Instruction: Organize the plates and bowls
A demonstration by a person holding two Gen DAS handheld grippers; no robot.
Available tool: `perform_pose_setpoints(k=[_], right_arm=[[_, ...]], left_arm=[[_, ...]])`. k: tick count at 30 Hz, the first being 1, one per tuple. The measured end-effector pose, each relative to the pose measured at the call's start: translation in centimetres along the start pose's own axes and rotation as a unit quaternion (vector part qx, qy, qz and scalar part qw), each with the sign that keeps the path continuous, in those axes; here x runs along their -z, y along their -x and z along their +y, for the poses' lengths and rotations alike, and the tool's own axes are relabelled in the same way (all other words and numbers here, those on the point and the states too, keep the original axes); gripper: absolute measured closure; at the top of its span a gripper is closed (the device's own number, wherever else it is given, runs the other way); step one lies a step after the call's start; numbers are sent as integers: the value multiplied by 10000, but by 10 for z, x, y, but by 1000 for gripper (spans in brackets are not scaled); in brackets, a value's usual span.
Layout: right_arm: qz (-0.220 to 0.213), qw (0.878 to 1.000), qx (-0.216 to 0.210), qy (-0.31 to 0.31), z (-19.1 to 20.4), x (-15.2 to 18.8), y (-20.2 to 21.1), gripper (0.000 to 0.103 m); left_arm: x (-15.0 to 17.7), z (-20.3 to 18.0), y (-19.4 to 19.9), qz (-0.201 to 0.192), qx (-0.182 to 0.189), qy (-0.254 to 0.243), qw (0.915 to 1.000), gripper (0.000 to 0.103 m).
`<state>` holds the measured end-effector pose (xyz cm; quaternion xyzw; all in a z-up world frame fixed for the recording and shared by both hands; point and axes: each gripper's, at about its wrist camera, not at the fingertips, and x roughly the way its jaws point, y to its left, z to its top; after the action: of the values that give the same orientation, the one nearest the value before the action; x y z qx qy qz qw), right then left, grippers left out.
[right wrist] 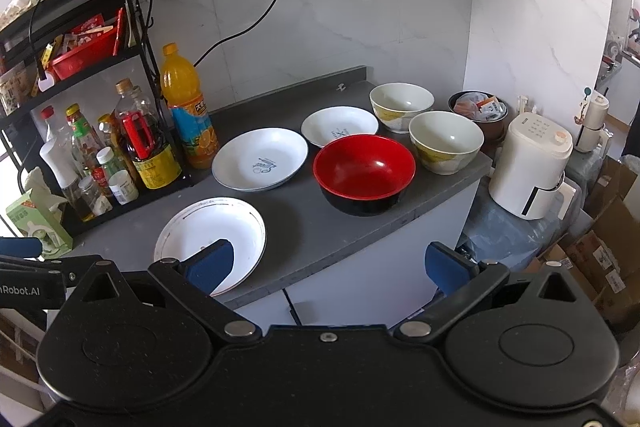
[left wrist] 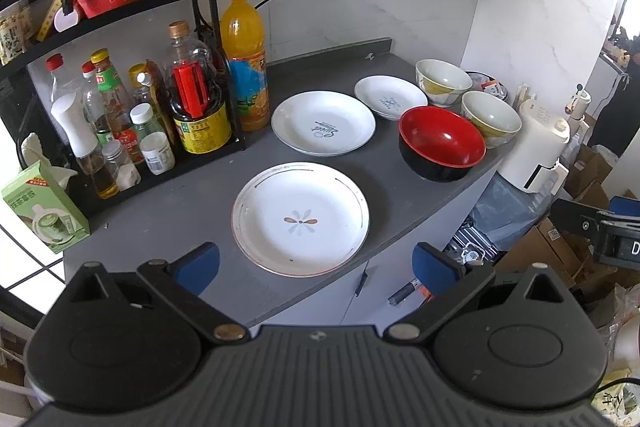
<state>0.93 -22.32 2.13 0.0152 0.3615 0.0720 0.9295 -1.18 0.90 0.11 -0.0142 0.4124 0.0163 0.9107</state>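
Left gripper (left wrist: 316, 265) and right gripper (right wrist: 336, 267): jaws wide apart, empty, above the counter's (right wrist: 296, 227) front edge. Flower-motif plate (left wrist: 300, 219) nearest that edge; plate lettered "Sweet" (left wrist: 324, 123) behind; small plate (right wrist: 339, 127) toward back edge. Red bowl (right wrist: 364, 173), two cream bowls (right wrist: 446, 141) at right edge. Gripper arm marked "Robot.AI" (right wrist: 20, 291).

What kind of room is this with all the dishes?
Most likely a home kitchen corner. A grey countertop holds white plates and a red-and-black bowl, a black metal rack beside them is packed with sauce and oil bottles, and a white countertop appliance stands at the right.
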Motion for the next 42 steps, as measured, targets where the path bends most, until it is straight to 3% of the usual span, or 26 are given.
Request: perform_pose_setpoints(k=[42], right_arm=[[-14, 10000, -4, 74, 3, -5, 2, 0]], left_arm=[[-1, 8, 3, -21, -53, 29, 10000, 1]])
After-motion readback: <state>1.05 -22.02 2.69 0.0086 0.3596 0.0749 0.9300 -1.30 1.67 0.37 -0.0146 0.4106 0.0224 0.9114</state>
